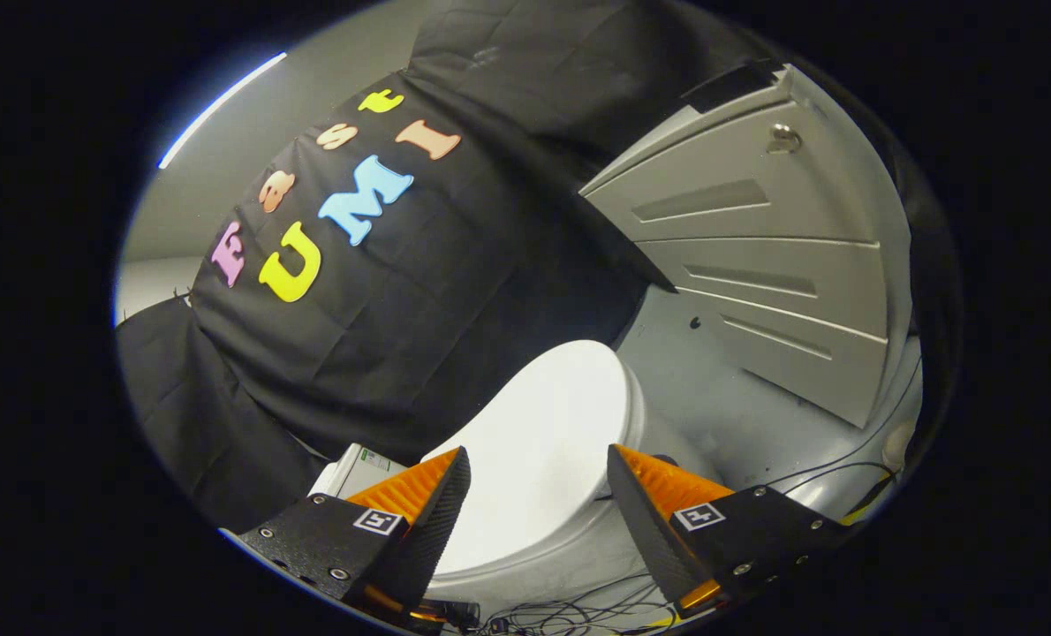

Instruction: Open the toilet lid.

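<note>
White toilet lid (539,442) lying closed on the bowl, just beyond the tongs (539,481); hovering spread wide, gripping nothing; lifting apparently not yet begun.

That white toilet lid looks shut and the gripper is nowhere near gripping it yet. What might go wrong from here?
The smooth, rounded white plastic toilet lid lies closed, seen between the open gripper fingers, which grip nothing; they could slip off its edge. Loose dark cables trail on the grey floor below the bowl and might snag. The grey panelled door stands close, limiting elbow room.
</note>
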Demonstrator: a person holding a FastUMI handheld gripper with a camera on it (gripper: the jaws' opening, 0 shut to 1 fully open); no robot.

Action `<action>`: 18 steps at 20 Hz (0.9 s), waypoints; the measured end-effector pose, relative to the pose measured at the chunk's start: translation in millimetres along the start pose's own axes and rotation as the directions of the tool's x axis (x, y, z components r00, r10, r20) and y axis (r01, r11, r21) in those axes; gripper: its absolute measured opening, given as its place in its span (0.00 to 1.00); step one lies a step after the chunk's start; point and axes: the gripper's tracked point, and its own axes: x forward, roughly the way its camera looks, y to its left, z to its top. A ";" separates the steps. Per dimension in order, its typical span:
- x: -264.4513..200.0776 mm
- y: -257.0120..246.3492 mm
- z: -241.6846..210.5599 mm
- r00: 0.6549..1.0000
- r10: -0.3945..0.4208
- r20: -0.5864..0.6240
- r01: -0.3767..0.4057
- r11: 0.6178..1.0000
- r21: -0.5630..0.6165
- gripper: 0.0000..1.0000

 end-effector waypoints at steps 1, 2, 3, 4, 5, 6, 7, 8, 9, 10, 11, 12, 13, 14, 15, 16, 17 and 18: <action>1.4 -5.3 -2.1 1.000 -0.015 0.001 0.015 1.000 0.019 0.96; 2.8 -10.0 -4.4 1.000 -0.029 0.001 0.029 0.999 0.045 0.96; 3.4 -14.4 -6.5 0.999 -0.040 0.001 0.040 0.996 0.077 0.95; 3.2 -19.4 -7.1 0.998 -0.055 0.001 0.055 0.993 0.104 0.96; 3.4 -24.4 -10.9 0.998 -0.068 0.000 0.067 0.991 0.116 0.95; 3.8 -30.4 -17.3 0.997 -0.078 -0.004 0.078 0.989 0.125 0.95; 4.5 -33.0 -20.7 0.997 -0.080 -0.013 0.081 0.987 0.139 0.95; 7.1 -31.4 -19.9 0.998 -0.067 -0.006 0.067 0.984 0.166 0.95; 7.7 -29.1 -18.7 0.998 -0.059 0.001 0.058 0.979 0.193 0.95; 4.4 -30.4 -16.8 0.998 -0.058 0.009 0.055 0.976 0.212 0.95; 2.7 -32.0 -15.3 0.998 -0.064 0.018 0.059 0.974 0.219 0.95; 3.0 -34.4 -13.9 0.997 -0.078 0.028 0.070 0.974 0.215 0.95; 1.7 -38.1 -10.4 0.995 -0.091 0.037 0.081 0.974 0.212 0.95; 1.5 -40.2 -8.4 0.994 -0.101 0.039 0.091 0.974 0.209 0.95; 3.4 -43.4 -9.2 0.993 -0.110 0.034 0.100 0.972 0.212 0.95; 5.7 -47.9 -14.9 0.993 -0.115 0.021 0.107 0.970 0.220 0.94; 9.0 -52.3 -22.7 0.993 -0.122 -0.002 0.119 0.965 0.233 0.94; 9.9 -56.1 -29.5 0.992 -0.128 -0.017 0.128 0.961 0.247 0.94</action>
